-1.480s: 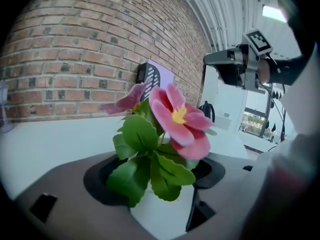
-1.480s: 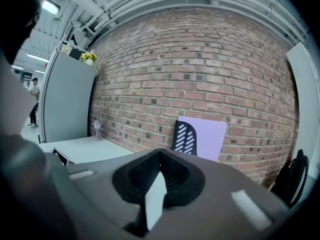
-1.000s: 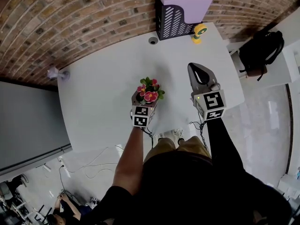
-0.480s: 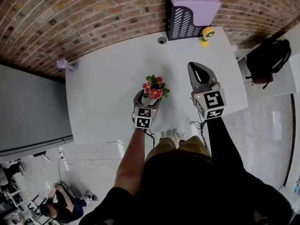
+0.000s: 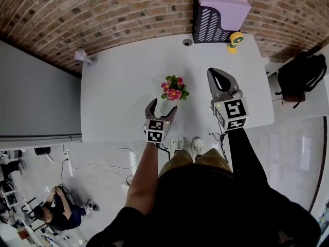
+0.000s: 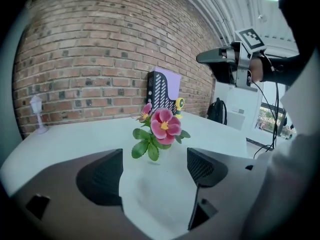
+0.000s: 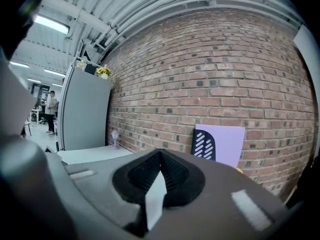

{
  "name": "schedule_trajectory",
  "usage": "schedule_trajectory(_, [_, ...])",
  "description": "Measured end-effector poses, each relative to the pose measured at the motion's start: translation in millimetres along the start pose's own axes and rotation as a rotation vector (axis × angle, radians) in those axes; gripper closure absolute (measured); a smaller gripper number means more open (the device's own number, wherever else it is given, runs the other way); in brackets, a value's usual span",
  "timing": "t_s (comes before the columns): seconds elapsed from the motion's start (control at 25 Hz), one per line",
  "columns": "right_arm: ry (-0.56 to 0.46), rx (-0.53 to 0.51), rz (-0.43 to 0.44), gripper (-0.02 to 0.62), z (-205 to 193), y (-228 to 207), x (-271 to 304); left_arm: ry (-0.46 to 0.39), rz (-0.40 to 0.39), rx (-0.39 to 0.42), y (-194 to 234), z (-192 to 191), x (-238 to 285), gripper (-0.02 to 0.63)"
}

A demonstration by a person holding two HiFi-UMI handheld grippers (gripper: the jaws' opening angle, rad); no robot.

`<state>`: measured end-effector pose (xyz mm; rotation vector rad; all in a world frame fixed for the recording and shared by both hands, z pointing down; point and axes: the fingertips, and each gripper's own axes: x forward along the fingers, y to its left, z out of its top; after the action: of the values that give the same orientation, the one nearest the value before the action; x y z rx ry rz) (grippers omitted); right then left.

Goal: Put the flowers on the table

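A small bunch of pink flowers (image 5: pixel 174 88) with green leaves stands on the white table (image 5: pixel 123 86), near its middle. My left gripper (image 5: pixel 163 107) sits just short of it toward the table's near edge, jaws open wide with nothing between them. In the left gripper view the flowers (image 6: pixel 160 129) stand free on the table (image 6: pixel 75 139) beyond the open left gripper (image 6: pixel 155 169). My right gripper (image 5: pixel 218 78) hovers to the right of the flowers, shut and empty. The right gripper view shows the right gripper (image 7: pixel 159 171) with its pads pressed together.
A black and purple box (image 5: pixel 218 19) stands at the table's far edge by the brick wall, with a yellow object (image 5: pixel 235 37) beside it. A small white lamp figure (image 5: pixel 85 57) is at the far left corner. A black backpack (image 5: pixel 300 76) rests on a surface to the right.
The flowers were between my left gripper's jaws before. Now they stand alone on the table and the left gripper has drawn back toward the near edge. The right gripper has kept its place.
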<state>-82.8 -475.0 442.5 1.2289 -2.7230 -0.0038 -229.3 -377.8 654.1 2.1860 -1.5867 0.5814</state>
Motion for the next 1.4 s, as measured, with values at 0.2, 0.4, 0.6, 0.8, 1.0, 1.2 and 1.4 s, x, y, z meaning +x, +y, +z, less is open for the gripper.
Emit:
schedule_trajectory(0.2, [-0.028,-0.007,0.026,0.595,8.1,-2.1,-16.5,-0.093,0.052,-0.004,-5.4,36.0,-28.6,0.219])
schedule_trajectory(0.4, [-0.059,-0.010,0.045,0.595,14.9,-7.9,-39.4,-0.209,0.085,0.033,-20.4,97.8,-59.2,0.219])
schedule_trajectory(0.6, [-0.095,-0.017,0.071,0.595,22.8,-12.7,-63.9,-0.300,0.122,0.081,-46.7,162.5,-87.6,0.219])
schedule_trajectory(0.8, [-0.118,-0.019,0.077,0.595,29.3,-18.7,-83.4,-0.353,0.170,0.116,-74.6,205.9,-112.2,0.219])
schedule_trajectory(1.0, [-0.132,-0.018,0.079,0.595,32.2,-19.9,-92.7,-0.389,0.175,0.104,-91.0,222.4,-124.3,0.223])
schedule_trajectory(1.2, [-0.134,-0.011,0.081,0.595,27.6,-17.8,-93.4,-0.417,0.254,0.118,-86.5,225.7,-137.0,0.597])
schedule_trajectory(1.4, [-0.133,-0.030,0.085,0.595,28.3,-15.2,-93.7,-0.439,0.293,0.099,-78.8,226.0,-144.9,0.598])
